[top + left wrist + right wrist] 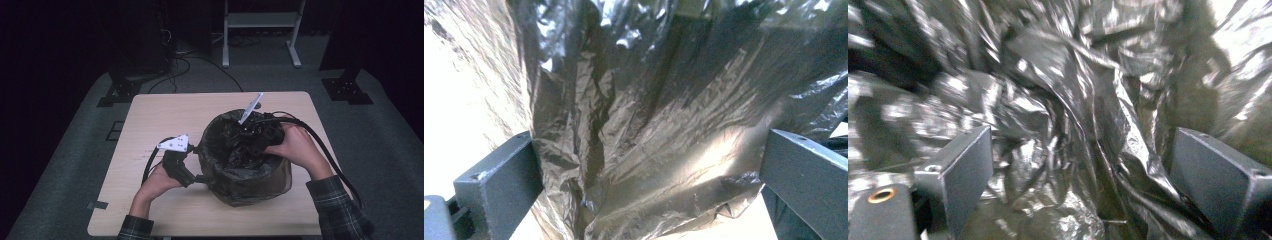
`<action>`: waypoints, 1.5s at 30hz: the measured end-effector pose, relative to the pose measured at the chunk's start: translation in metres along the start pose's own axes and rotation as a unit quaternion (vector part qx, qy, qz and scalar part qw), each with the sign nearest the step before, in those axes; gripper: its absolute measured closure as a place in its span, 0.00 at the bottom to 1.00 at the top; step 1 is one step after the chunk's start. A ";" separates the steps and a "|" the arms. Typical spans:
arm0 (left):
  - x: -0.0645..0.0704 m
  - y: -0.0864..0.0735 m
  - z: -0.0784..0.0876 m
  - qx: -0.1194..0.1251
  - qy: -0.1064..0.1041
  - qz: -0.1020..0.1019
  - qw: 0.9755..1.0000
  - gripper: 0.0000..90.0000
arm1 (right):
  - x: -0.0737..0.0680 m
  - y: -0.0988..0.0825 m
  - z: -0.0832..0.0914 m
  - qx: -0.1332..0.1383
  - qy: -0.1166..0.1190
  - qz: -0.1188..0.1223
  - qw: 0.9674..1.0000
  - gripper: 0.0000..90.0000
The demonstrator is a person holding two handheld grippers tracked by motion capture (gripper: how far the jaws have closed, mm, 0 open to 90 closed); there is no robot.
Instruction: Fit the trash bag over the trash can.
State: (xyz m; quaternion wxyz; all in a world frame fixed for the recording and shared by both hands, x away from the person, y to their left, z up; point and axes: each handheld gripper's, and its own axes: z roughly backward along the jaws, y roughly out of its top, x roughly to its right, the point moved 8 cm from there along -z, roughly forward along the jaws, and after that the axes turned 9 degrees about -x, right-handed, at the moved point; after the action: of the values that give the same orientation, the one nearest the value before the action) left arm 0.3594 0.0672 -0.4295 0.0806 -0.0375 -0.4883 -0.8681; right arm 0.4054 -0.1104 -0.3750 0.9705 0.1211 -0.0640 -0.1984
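Observation:
A round bin (245,175) lined with a thin dark plastic bag (235,145) stands on the right half of the wooden table (150,115). My left gripper (201,178) is at the bin's left side, low on the overhanging film. In the left gripper view the left gripper (649,185) is open, its jaws wide apart with the translucent bag film (644,125) hanging between them. A hand holds my right gripper (250,134) down inside the bin's mouth. In the right gripper view the right gripper (1083,175) is open, with crumpled black bag folds (1063,110) between and beyond its jaws.
The right gripper's black cable (327,152) loops over the bin's far rim and off the table's right side. Bare tabletop lies to the left and behind the bin. Black stand bases (120,92) and a white frame (260,25) stand on the floor beyond.

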 end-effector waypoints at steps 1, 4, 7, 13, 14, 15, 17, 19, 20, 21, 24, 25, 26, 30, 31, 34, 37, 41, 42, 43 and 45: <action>0.000 0.000 0.000 0.000 0.000 0.000 1.000 0.00 | -0.001 0.000 0.005 0.014 0.005 -0.001 1.000 0.11; 0.001 0.000 0.002 -0.001 -0.001 0.000 1.000 0.00 | 0.001 -0.001 0.017 0.053 0.011 -0.006 0.998 0.11; 0.001 0.001 0.006 0.002 0.002 0.001 1.000 0.00 | 0.005 -0.006 0.027 0.083 0.013 -0.015 0.996 0.11; 0.002 0.000 0.020 0.002 0.015 0.004 1.000 0.00 | 0.010 -0.025 0.050 0.154 0.020 -0.034 0.987 0.11; 0.003 0.000 0.024 0.001 0.020 0.004 1.000 0.00 | 0.011 -0.028 0.052 0.160 0.019 -0.037 0.986 0.11; 0.004 0.000 0.026 0.003 0.022 0.007 1.000 0.00 | 0.012 -0.034 0.056 0.171 0.017 -0.041 0.984 0.11; 0.005 -0.001 0.032 0.001 0.029 0.007 1.000 0.00 | 0.013 -0.044 0.062 0.189 0.014 -0.049 0.981 0.11; 0.008 -0.004 0.037 -0.004 0.036 0.008 0.999 0.00 | 0.014 -0.057 0.068 0.205 0.008 -0.059 0.977 0.11; 0.009 -0.005 0.039 -0.006 0.038 0.008 0.999 0.00 | 0.015 -0.061 0.070 0.210 0.007 -0.064 0.976 0.11; 0.010 -0.006 0.041 -0.009 0.041 0.008 0.999 0.00 | 0.015 -0.065 0.072 0.217 0.007 -0.068 0.974 0.11; 0.015 -0.013 0.046 -0.017 0.050 0.012 0.999 0.00 | 0.014 -0.080 0.077 0.242 0.007 -0.076 0.967 0.11; 0.016 -0.015 0.047 -0.020 0.052 0.014 0.998 0.00 | 0.014 -0.085 0.078 0.247 0.006 -0.076 0.966 0.11; 0.019 -0.018 0.049 -0.025 0.056 0.017 0.998 0.00 | 0.013 -0.091 0.079 0.251 0.003 -0.080 0.965 0.11; 0.025 -0.028 0.055 -0.032 0.066 0.023 0.997 0.00 | 0.013 -0.113 0.080 0.272 -0.007 -0.103 0.957 0.11; 0.026 -0.031 0.056 -0.036 0.070 0.024 0.997 0.00 | 0.014 -0.121 0.081 0.281 -0.012 -0.114 0.953 0.11; 0.029 -0.040 0.061 -0.043 0.080 0.030 0.995 0.00 | 0.015 -0.137 0.078 0.292 -0.020 -0.136 0.947 0.11; 0.032 -0.049 0.064 -0.049 0.085 0.036 0.994 0.00 | 0.012 -0.154 0.069 0.296 -0.022 -0.149 0.943 0.11; 0.035 -0.061 0.068 -0.057 0.096 0.042 0.993 0.00 | 0.005 -0.169 0.055 0.296 -0.019 -0.151 0.943 0.11; 0.035 -0.063 0.069 -0.058 0.099 0.045 0.992 0.00 | 0.002 -0.173 0.050 0.296 -0.013 -0.153 0.943 0.11; 0.035 -0.066 0.070 -0.059 0.102 0.047 0.992 0.00 | 0.001 -0.175 0.047 0.295 -0.013 -0.154 0.943 0.11; 0.036 -0.070 0.071 -0.061 0.107 0.050 0.991 0.00 | -0.003 -0.181 0.038 0.294 -0.015 -0.157 0.943 0.11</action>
State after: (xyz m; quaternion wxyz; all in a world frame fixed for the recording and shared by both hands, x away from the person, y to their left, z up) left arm 0.3106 0.1601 -0.4466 0.1736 0.0264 -0.4204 -0.8902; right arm 0.3292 -0.2785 -0.3860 0.8471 0.4068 -0.1142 -0.3223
